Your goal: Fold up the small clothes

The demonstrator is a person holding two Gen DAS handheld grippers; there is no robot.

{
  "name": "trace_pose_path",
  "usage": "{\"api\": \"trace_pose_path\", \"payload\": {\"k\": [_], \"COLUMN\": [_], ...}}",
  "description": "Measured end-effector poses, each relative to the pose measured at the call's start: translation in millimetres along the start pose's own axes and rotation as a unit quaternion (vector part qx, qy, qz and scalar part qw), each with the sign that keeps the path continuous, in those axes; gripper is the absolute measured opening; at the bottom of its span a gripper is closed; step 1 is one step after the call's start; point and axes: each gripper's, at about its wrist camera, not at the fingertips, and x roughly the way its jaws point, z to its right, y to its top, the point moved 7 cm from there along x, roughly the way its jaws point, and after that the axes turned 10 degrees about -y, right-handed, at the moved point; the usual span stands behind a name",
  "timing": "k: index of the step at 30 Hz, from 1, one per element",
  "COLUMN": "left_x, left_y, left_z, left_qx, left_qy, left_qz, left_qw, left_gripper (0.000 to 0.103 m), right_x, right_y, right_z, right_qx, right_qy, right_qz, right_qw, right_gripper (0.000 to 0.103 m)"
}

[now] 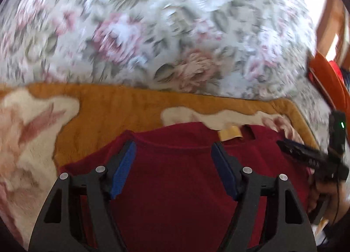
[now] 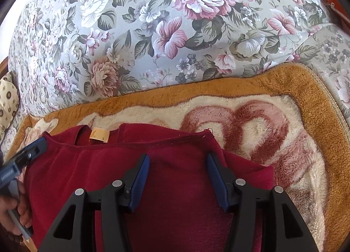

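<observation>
step: between folds, red garment (image 2: pixel 153 186) flat on plush blanket (image 2: pixel 273 142), collar far | left tool (image 1: pixel 172 168) released, right tool (image 2: pixel 178 177) released, both above cloth | next: you pinch an edge, fold across

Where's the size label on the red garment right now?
In the right wrist view the tan label sits at the neckline of the red garment, upper left of the right gripper, just below the fleece blanket.
</observation>
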Motion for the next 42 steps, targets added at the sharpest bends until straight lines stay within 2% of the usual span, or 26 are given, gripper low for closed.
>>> {"api": "trace_pose_path", "payload": {"k": [1,5,9,15,21,27,30,35,40,42], "left_x": [7.9,15.0,18.6,22.9,27.9,28.2,30.6,31.1,31.2,30.9], "left_y": [-0.3,-3.4,-9.1,-8.3,-9.4,-9.6,-9.7,-9.7,-9.6,-9.9], "left_z": [-6.4,-12.3,-6.2,-9.7,-3.4,-2.4,-0.7,-0.8,-0.8,-0.8], "left_qx": [-0.019,-0.037,-0.007,-0.006,0.024,0.032,0.039,0.041,0.041,0.042], "left_qy": [-0.006,0.001,0.041,0.045,0.075,0.084,0.094,0.098,0.099,0.099], "left_qz": [-0.017,-0.029,-0.036,-0.047,-0.056,-0.055,-0.056,-0.053,-0.053,-0.053], "left_qw": [0.9997,0.9989,0.9985,0.9979,0.9953,0.9944,0.9933,0.9929,0.9928,0.9928], "left_gripper": [0.071,0.071,0.071,0.071,0.073,0.074,0.074,0.075,0.075,0.075], "right_x": [0.1,0.5,0.6,2.9,4.2,1.9,-7.2,-34.3,-22.3,-13.6], "right_y": [-0.3,-0.6,-0.5,-1.0,-4.4,-3.1,2.1,3.7,-13.3,-19.6], "right_z": [-0.6,-2.5,-5.0,-2.6,-11.2,-6.0,-0.9,-30.7,-54.3,-58.5], "right_qx": [-0.002,-0.009,-0.021,-0.017,-0.058,-0.037,-0.016,-0.074,-0.104,-0.124], "right_qy": [-0.002,-0.009,-0.016,-0.001,-0.030,-0.019,-0.027,-0.030,-0.021,-0.037], "right_qz": [0.000,0.000,-0.003,-0.012,-0.018,-0.009,-0.008,0.018,-0.013,-0.023], "right_qw": [1.000,1.000,1.000,1.000,0.998,0.999,0.999,0.997,0.994,0.991], "right_gripper": [0.054,0.055,0.058,0.060,0.060,0.060,0.055,0.055,0.055,0.057]}}
